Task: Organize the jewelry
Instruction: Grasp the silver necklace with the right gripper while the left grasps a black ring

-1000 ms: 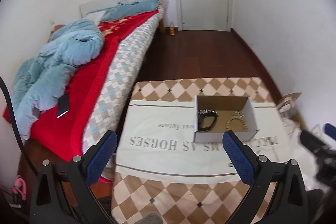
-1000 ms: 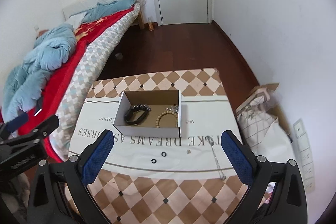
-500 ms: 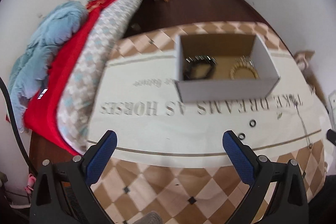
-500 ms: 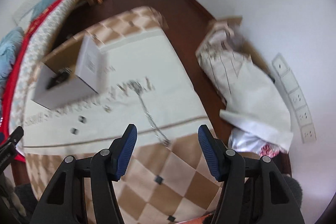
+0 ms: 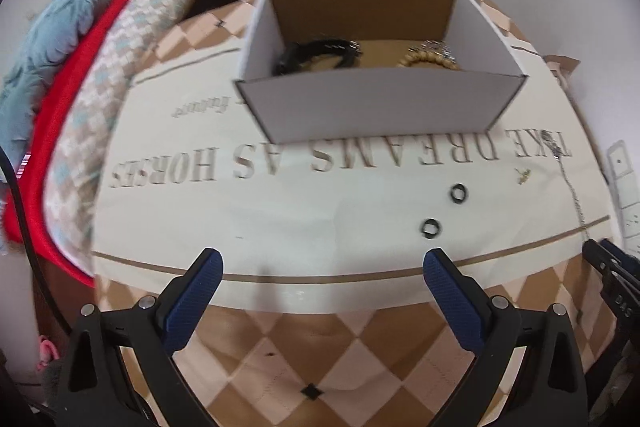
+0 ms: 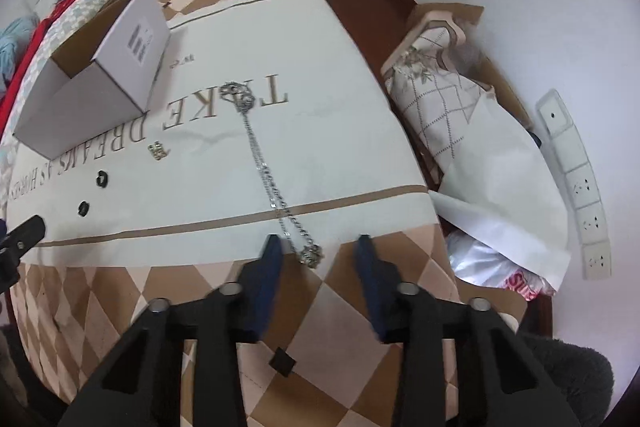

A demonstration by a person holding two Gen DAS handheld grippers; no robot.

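A white cardboard box (image 5: 380, 111) stands on the cloth-covered table (image 5: 280, 211) and holds a black bracelet (image 5: 316, 57) and a beaded bracelet (image 5: 430, 61). Two black rings (image 5: 459, 193) (image 5: 431, 227), a small gold earring (image 5: 523, 177) and a long silver chain necklace (image 6: 264, 167) lie loose on the cloth. My left gripper (image 5: 322, 265) is open and empty, low over the near edge. My right gripper (image 6: 318, 247) is open, its fingers either side of the necklace's near end (image 6: 312, 254). The box also shows in the right wrist view (image 6: 96, 83).
A bed with a red cover and blue quilt (image 5: 60, 75) runs along the left. Bags and a cushion (image 6: 460, 115) lie on the floor right of the table, by a wall with sockets (image 6: 580, 187). A door stands at the far end.
Both grippers have dropped lower and closer to the table. The right gripper swung right to the chain's near end and its fingers narrowed. The left stays wide open.
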